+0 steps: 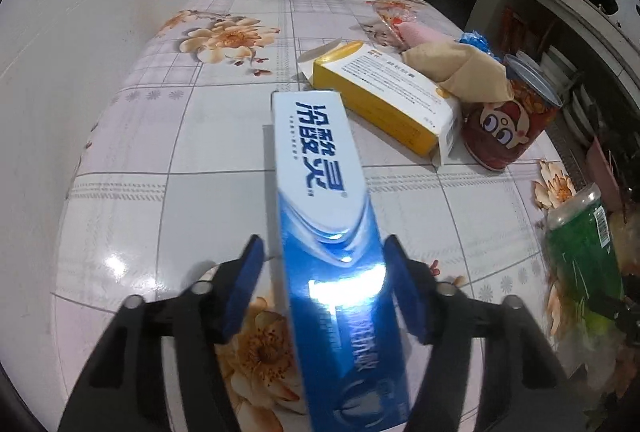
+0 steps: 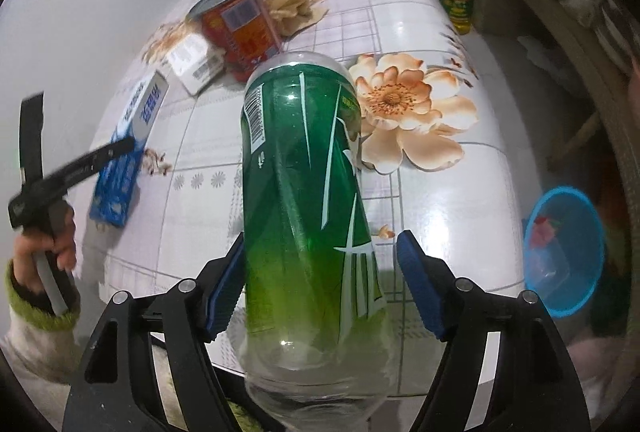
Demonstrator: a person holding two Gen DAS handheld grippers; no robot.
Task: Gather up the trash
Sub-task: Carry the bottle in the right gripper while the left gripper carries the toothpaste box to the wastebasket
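My left gripper (image 1: 322, 272) stands around a long blue toothpaste box (image 1: 320, 200) that points away from me over the floral table; the right pad touches it, the left pad shows a small gap. The box also shows in the right wrist view (image 2: 128, 148). My right gripper (image 2: 320, 268) stands around a green-labelled plastic bottle (image 2: 304, 176), base toward the camera; the left pad touches it, the right pad stands slightly off. The bottle also shows in the left wrist view (image 1: 584, 248).
On the table (image 1: 160, 160) lie a yellow-white carton (image 1: 388, 100), a red tin can (image 1: 512, 120), crumpled brown paper (image 1: 460, 68) and wrappers (image 1: 396, 20). A blue bin (image 2: 564, 252) stands beyond the table's right edge. Shelves with dishes are at right.
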